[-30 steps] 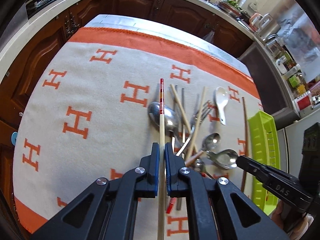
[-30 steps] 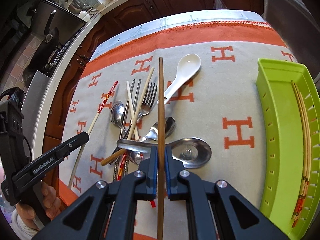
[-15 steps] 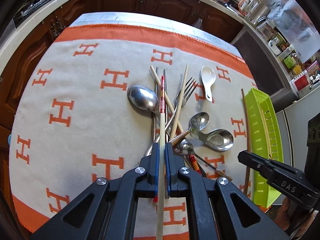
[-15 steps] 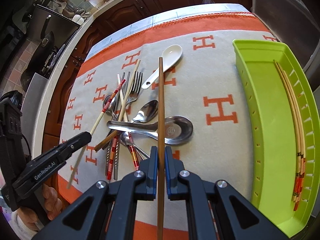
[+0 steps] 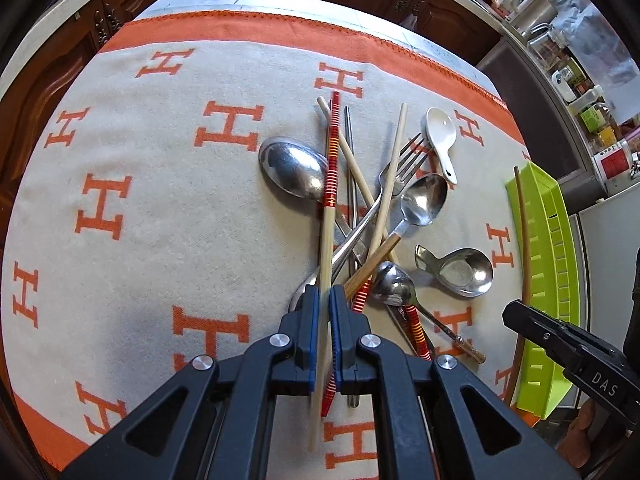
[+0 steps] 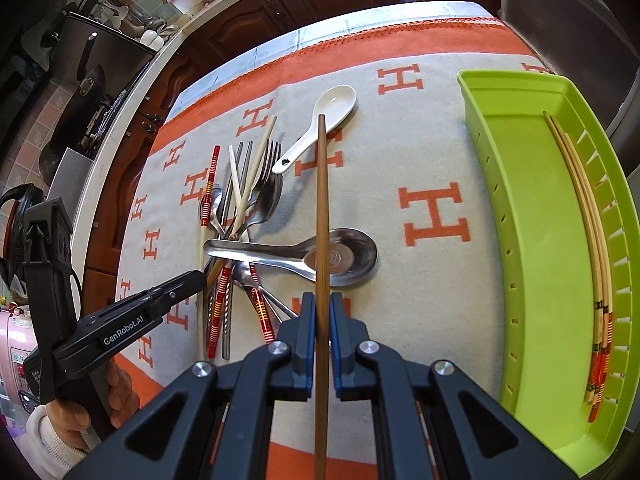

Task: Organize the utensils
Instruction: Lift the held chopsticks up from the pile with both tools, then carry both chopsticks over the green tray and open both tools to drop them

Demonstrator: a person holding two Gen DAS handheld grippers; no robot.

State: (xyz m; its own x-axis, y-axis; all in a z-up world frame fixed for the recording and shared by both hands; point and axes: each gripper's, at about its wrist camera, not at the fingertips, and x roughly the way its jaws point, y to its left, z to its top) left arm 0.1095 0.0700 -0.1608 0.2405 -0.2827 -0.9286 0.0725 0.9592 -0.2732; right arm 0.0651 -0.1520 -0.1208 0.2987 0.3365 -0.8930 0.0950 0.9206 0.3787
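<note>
Between the left gripper [image 5: 324, 294] fingers, a pale red-banded chopstick [image 5: 327, 216].

The left gripper [image 5: 324, 300] hides the handles of the piled spoons [image 5: 294, 172]. The brown chopstick [image 6: 322, 240] runs off the bottom edge, and the green tray [image 6: 520, 208] is cut at right.

My left gripper [image 5: 324, 304] and my right gripper [image 6: 319, 312] look alike: black angular link arms with triangular cut-outs, round silver screws at the joints, and blue pads lining the inner faces of the black fingers. Seen from the side, the left carries white "GenRobot.AI" lettering, the right "DAS". My left hand [image 6: 86, 410] shows bare skin and a white knitted cuff.
</note>
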